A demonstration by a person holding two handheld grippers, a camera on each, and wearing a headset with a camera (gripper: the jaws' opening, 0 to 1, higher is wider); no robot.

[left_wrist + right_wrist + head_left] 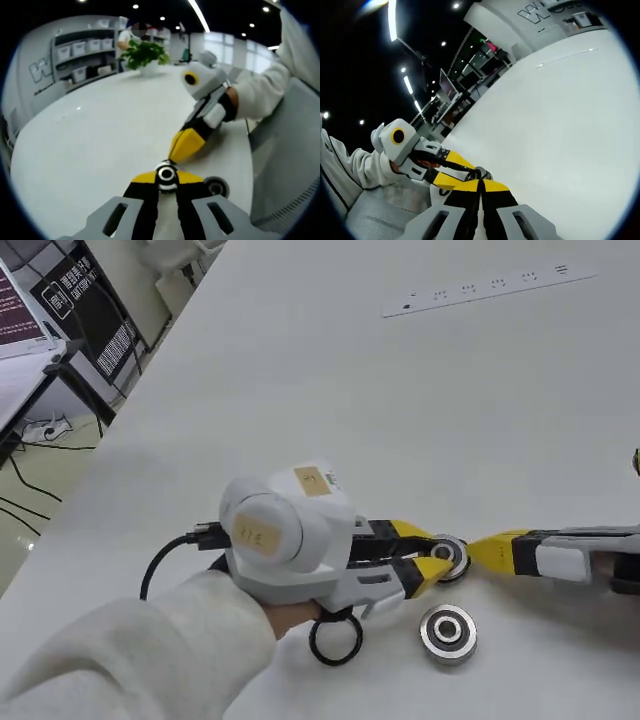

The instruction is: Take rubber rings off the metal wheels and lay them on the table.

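Two hand-held grippers meet over one metal wheel near the front edge of a white tabletop [400, 410]. The left hand-held gripper [432, 552], in a hand with a white sleeve [130, 660], has its yellow-tipped jaws pinching the held wheel [449, 554] from two sides. In the left gripper view this wheel sits upright between the tips, its round face turned to the camera.

The right hand-held gripper [476, 549] reaches in from the right with its jaws pressed together. Its yellow point touches the rim of the held wheel on the side away from the left gripper. In the right gripper view the two jaws lie flush along their length. Whether anything thin is nipped at the very tip cannot be made out.

A second wheel [448, 632] lies flat on the tabletop just in front of the held wheel, near both gripper tips but touching neither. One black rubber ring [335, 662] lies flat on the tabletop just beside the hand that holds the left gripper, well apart from the second wheel. A black cable [165, 560] runs from the rear of the left gripper. A white power strip [490, 287] lies at the far side of the tabletop.
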